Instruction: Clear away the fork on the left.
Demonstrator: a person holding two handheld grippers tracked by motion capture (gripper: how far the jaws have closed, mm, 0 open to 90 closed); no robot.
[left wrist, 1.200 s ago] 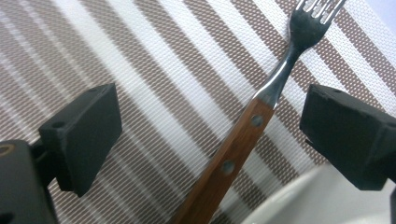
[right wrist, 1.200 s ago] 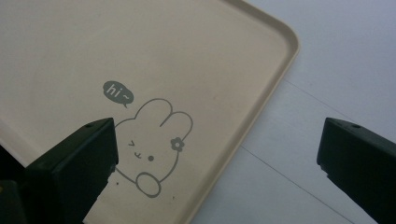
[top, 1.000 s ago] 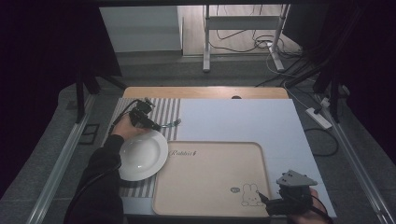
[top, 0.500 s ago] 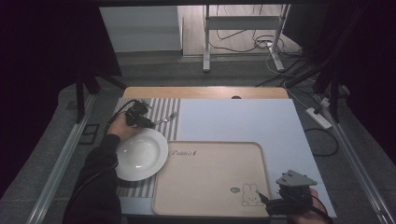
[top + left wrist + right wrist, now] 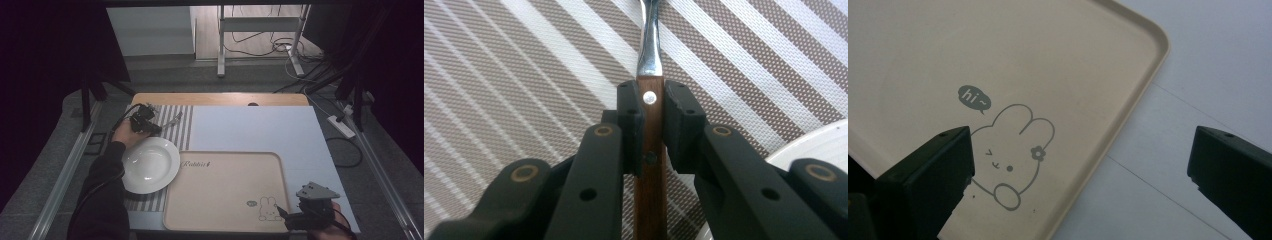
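Observation:
A fork with a brown wooden handle (image 5: 650, 150) and a steel neck (image 5: 650, 45) points away over the striped placemat (image 5: 524, 75). My left gripper (image 5: 651, 107) is shut on that handle. In the high view the left gripper (image 5: 150, 126) is at the back left of the table, just beyond the white plate (image 5: 149, 165), with the fork's tines (image 5: 175, 119) to its right. My right gripper (image 5: 287, 217) stands open at the table's front right, over the corner of the beige tray (image 5: 225, 180). Its jaws frame the tray's rabbit drawing (image 5: 1013, 160) and rim (image 5: 1128, 115), and nothing lies between them.
The plate's edge (image 5: 819, 145) shows at the lower right of the left gripper view. A white table sheet (image 5: 250, 125) lies right of the placemat (image 5: 175, 137) and beyond the tray. A wooden table edge (image 5: 215, 99) runs along the back. Cables and a stand are on the floor behind.
My left gripper has shifted slightly left and toward the back with the fork in it. The right gripper has stayed where it was.

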